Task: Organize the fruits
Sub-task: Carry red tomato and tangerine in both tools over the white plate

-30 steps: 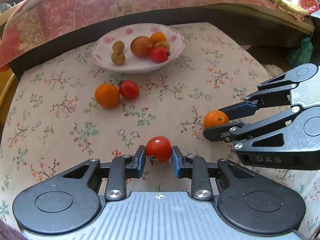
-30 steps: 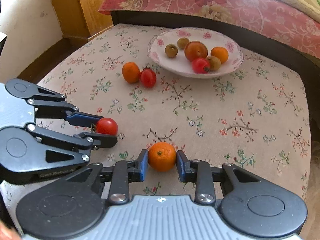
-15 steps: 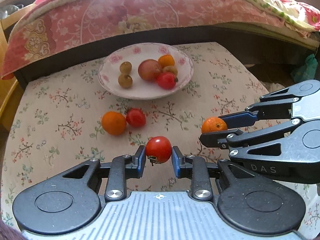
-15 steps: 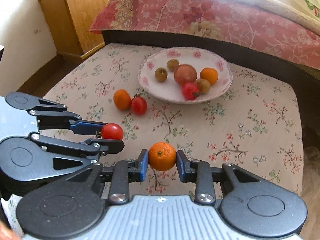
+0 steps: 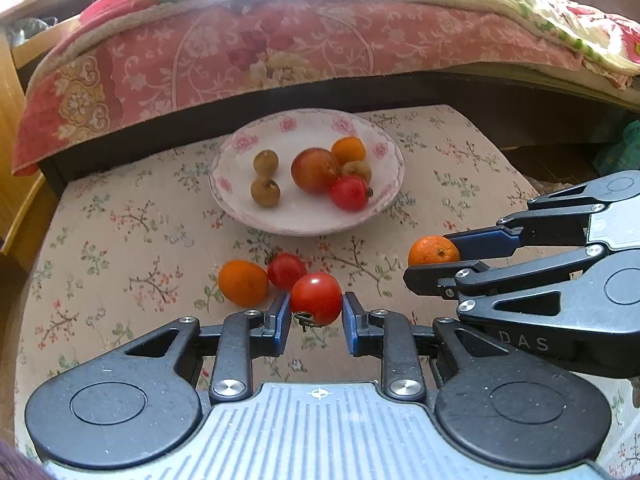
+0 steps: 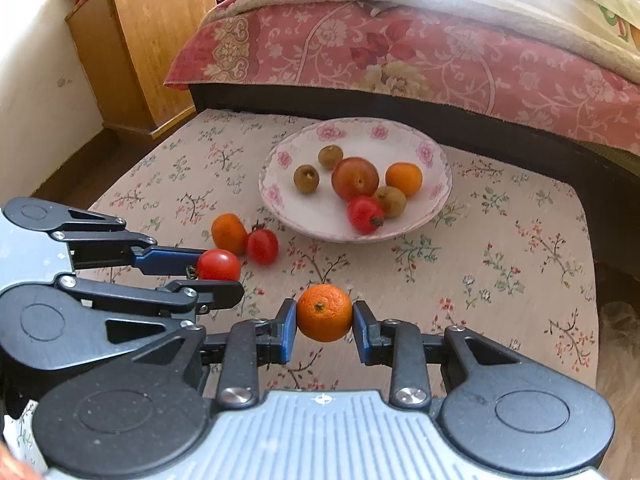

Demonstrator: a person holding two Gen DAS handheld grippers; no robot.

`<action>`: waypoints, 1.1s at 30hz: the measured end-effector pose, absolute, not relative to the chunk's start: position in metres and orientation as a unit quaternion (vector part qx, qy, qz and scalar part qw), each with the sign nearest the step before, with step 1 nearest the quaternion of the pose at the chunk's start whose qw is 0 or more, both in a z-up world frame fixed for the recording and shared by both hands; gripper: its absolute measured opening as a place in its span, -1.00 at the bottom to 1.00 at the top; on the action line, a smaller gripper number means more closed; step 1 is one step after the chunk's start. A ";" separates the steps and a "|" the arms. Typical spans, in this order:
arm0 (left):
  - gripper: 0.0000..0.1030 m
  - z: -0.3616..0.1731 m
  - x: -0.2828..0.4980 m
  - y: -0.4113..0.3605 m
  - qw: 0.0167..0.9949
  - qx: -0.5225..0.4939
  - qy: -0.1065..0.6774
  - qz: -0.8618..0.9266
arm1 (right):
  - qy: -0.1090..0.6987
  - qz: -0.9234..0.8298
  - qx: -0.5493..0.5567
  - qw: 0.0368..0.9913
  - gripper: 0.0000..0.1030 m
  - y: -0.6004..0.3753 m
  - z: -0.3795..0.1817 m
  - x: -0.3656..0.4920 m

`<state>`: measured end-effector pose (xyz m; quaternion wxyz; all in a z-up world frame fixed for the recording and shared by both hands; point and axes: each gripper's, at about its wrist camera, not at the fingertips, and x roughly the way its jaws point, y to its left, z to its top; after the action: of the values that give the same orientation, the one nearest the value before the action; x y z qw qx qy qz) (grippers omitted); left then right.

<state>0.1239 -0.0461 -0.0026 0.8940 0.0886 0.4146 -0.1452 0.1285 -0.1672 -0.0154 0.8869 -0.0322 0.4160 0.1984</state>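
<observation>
Floral-cloth table (image 5: 120, 224): white plate w/ pink flower rim (image 5: 390, 184), set ahead of both finger pairs, near far edge. Loose orange (image 5: 242, 282) touching loose tomato (image 5: 285, 270), just ahead-left of left fingers (image 5: 280, 316), betw. them & plate.
</observation>
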 end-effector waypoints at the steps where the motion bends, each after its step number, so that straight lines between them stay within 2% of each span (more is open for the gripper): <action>1: -0.35 -0.002 0.126 -0.046 0.895 0.089 0.413 -0.145 | 0.415 0.197 -0.032 0.888 -0.34 -0.167 -0.015 0.130; 33: -0.35 0.011 0.153 -0.054 0.909 0.089 0.386 -0.127 | 0.387 0.163 -0.017 0.908 -0.34 -0.173 -0.003 0.154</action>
<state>0.1526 -0.0539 0.0114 0.9094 0.0894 0.3859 -0.1272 0.1539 -0.1729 -0.0030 0.9076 -0.0167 0.3866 0.1629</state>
